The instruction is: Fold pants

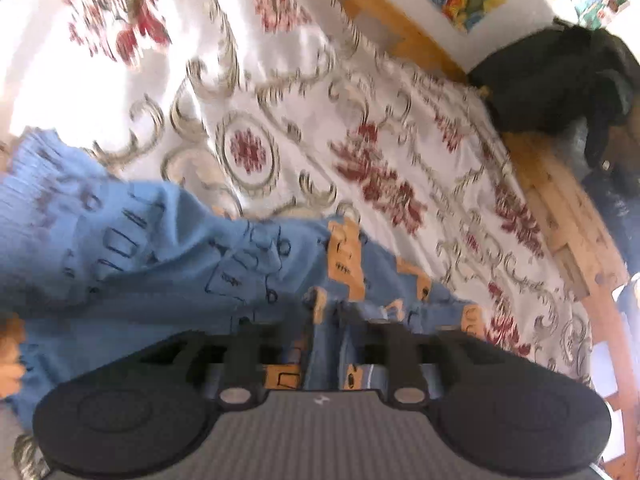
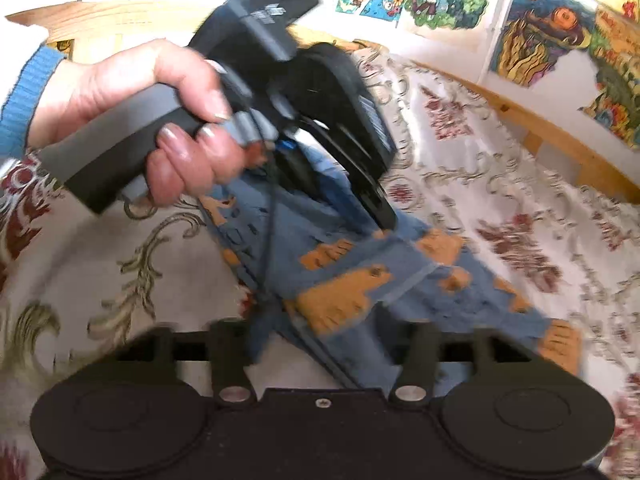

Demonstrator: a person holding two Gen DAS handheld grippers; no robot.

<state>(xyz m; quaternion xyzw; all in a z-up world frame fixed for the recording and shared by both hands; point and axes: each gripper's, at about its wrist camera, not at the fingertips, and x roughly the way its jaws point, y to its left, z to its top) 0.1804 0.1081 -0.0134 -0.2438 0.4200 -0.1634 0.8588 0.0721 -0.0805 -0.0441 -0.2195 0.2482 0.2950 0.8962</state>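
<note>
The blue pants with orange animal patches lie crumpled on a floral bedspread. In the left wrist view my left gripper is shut, with a fold of the patched cloth pinched between its fingers. From the right wrist view, a hand holds that left gripper, whose tips bite into the pants near the middle of the cloth. My right gripper stands open low over the near end of the pants. Its jaws are spread wide and the cloth runs between and under them. The picture is blurred by motion.
A white bedspread with red flowers covers the bed. A wooden bed frame runs along the right, with a black bag beside it. Colourful posters hang on the wall behind. A dark cable dangles from the left gripper.
</note>
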